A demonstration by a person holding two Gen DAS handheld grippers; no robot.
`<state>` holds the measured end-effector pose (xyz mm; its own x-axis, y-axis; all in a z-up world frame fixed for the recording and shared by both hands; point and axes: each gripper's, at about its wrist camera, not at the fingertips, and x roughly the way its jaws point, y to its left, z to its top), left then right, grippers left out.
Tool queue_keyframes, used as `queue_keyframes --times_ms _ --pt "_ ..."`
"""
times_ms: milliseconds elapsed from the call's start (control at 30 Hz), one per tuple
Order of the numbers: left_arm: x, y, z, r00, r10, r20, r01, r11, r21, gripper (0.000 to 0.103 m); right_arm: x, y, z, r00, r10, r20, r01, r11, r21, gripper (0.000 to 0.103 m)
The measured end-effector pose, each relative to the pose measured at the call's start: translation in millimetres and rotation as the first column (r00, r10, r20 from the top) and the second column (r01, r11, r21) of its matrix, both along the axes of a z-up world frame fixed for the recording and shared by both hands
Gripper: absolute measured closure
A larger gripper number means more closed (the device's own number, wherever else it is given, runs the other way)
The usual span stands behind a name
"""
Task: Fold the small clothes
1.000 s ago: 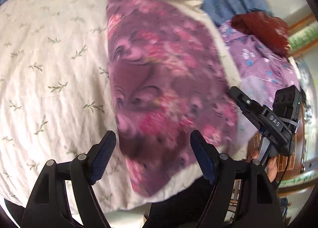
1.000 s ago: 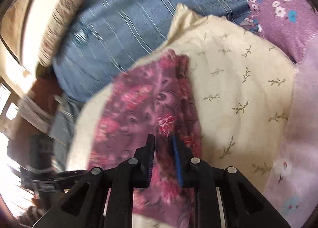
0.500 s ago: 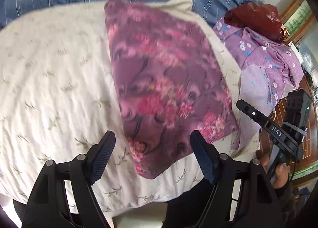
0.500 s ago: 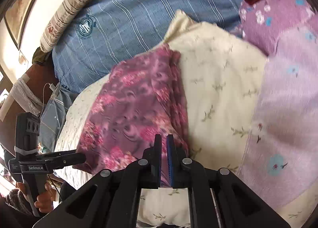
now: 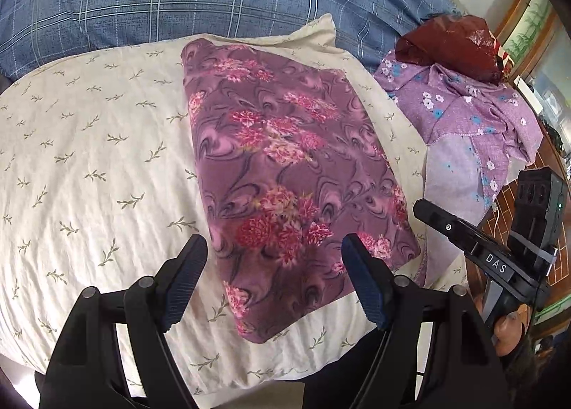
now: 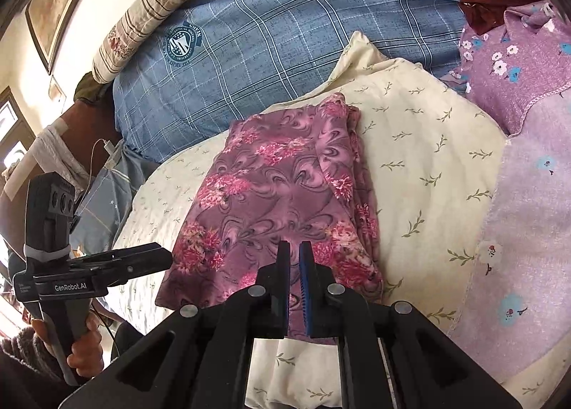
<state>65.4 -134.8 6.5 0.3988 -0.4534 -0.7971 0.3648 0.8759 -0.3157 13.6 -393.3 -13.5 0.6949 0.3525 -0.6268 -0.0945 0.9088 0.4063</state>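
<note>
One folded floral cloth (image 5: 292, 177) on pillow (image 5: 89, 159)

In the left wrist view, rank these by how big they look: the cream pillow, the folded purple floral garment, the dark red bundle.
1. Cream pillow, largest.
2. Folded purple floral garment, lying on the pillow.
3. Dark red bundle, smallest, though it sits farther from the camera, so its true size is unsure.
</note>
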Motion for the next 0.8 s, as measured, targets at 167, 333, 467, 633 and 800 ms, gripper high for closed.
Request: queue_keyframes --times_ms 167,333,467,633,800 --pt "15 -11 -59 0.988 -0.035 -0.148 0.047 0.996 0.073 0.025 19 -10 -53 0.984 -0.029 -0.176 0.028 1.000 -0.008 0.102" --pt "9 -6 -24 0.981 -0.166 -0.102 0.163 0.986 -0.032 0.025 18 -25 -30 0.995 -0.021 -0.102 0.030 0.996 0.088 0.092" --pt "44 12 14 0.993 -0.112 -0.030 0.106 0.983 -0.149 0.023 48 -36 7 0.999 -0.042 -0.006 0.043 0.995 0.091 0.058" --pt "139 9 -4 0.990 0.038 -0.139 -0.055 0.991 -0.122 0.022 135 -36 10 0.998 -0.050 -0.042 0.054 0.994 0.092 0.055" --pt "195 -5 -37 0.960 0.115 -0.256 -0.144 0.985 -0.096 0.022 200 -37 -14 0.988 -0.040 -0.152 0.064 0.986 0.152 0.098"
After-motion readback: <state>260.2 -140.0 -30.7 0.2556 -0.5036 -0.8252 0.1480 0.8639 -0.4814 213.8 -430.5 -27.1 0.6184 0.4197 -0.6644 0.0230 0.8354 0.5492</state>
